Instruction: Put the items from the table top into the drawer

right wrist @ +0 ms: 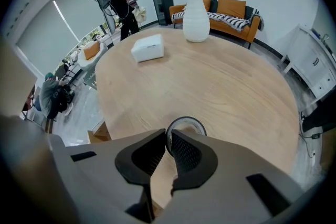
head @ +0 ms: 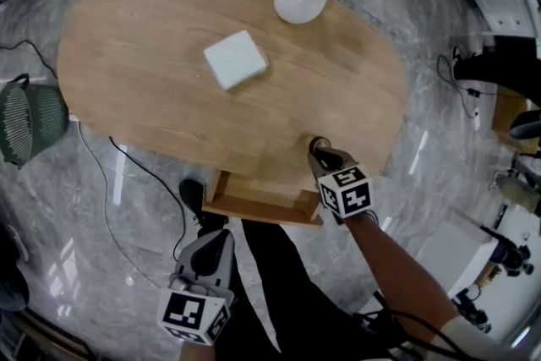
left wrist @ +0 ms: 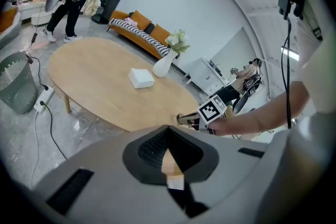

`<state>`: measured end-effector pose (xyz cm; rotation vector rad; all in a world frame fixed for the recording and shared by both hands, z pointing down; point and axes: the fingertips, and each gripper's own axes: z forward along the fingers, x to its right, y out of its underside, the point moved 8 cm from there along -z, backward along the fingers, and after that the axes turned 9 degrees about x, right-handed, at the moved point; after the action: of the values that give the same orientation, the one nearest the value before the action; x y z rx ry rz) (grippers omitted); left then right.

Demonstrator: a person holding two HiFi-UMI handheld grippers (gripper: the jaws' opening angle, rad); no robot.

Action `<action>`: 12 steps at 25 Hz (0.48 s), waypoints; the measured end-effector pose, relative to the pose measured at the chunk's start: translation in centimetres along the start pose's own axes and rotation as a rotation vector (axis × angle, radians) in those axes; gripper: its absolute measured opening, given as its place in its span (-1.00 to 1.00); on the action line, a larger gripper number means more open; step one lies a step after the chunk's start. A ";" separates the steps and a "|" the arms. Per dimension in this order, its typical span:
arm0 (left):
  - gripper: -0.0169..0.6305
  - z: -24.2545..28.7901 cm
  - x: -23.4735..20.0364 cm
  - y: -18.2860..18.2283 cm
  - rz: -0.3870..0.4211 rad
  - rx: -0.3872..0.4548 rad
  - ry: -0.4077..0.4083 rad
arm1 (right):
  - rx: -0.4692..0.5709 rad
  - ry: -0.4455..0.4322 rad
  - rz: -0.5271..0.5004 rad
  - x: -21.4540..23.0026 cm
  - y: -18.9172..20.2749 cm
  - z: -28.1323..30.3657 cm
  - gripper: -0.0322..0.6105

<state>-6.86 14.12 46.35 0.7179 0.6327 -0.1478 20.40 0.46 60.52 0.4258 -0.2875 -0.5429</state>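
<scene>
Right gripper [right wrist: 168, 138]: jaws pinched on ring [right wrist: 195, 124] rim; hold firm, lift clear, carry to open drawer [head: 254, 203] left of fingers. Left gripper [left wrist: 169, 136]: closed, empty.

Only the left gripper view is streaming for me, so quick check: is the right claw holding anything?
Observer: Yes. Right gripper view: the right claw is pinched shut on the rim of a small black-rimmed round ring.
Operator: Somewhere open to drop it?
Observer: Yes. Head view shows the wooden drawer pulled out under the near edge of the oval wooden table, beside that claw.
Operator: Where's mine relative to it?
Observer: Head view: the left claw sits short of the drawer front, off the table, nearer the person.
</scene>
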 end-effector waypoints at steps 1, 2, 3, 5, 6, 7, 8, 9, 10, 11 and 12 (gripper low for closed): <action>-0.94 -0.2 -0.1 0.4 0.001 0.003 0.005 | 0.000 0.000 0.004 -0.4 0.3 -0.1 -0.72; -0.94 -0.4 -0.3 0.8 0.002 0.007 0.011 | -0.001 0.000 0.008 -0.7 0.5 -0.2 -0.72; -0.94 -0.6 -0.4 1.1 0.001 0.009 0.014 | -0.001 -0.001 0.012 -1.1 0.7 -0.3 -0.72; -0.94 -1.0 -0.7 1.4 -0.002 0.003 0.012 | -0.002 -0.004 0.018 -2.0 1.1 -0.6 -0.72; -0.94 -1.2 -0.8 1.5 -0.005 -0.001 0.009 | -0.001 -0.006 0.020 -2.4 1.3 -0.6 -0.72; -0.94 -1.4 -0.9 1.6 -0.007 -0.005 0.008 | -0.001 -0.009 0.022 -2.8 1.5 -0.7 -0.72; -0.94 -1.5 -1.0 1.7 -0.007 -0.008 0.008 | -0.001 -0.011 0.023 -3.2 1.7 -0.8 -0.72; -0.94 -1.6 -1.1 2.0 -0.008 -0.008 0.009 | -0.001 -0.013 0.025 -3.5 1.9 -0.8 -0.72; -0.94 -1.8 -1.2 2.3 -0.008 -0.006 0.011 | -0.001 -0.014 0.026 -3.9 2.1 -0.8 -0.72; -0.94 -2.0 -1.4 2.6 -0.008 -0.005 0.013 | -0.001 -0.016 0.028 -4.2 2.3 -0.8 -0.72; -0.94 -2.1 -1.5 2.8 -0.009 -0.006 0.013 | -0.001 -0.018 0.032 -4.6 2.5 -0.9 -0.72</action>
<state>-8.15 17.54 47.60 0.7109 0.6484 -0.1501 18.05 5.18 60.17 0.4148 -0.3103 -0.5162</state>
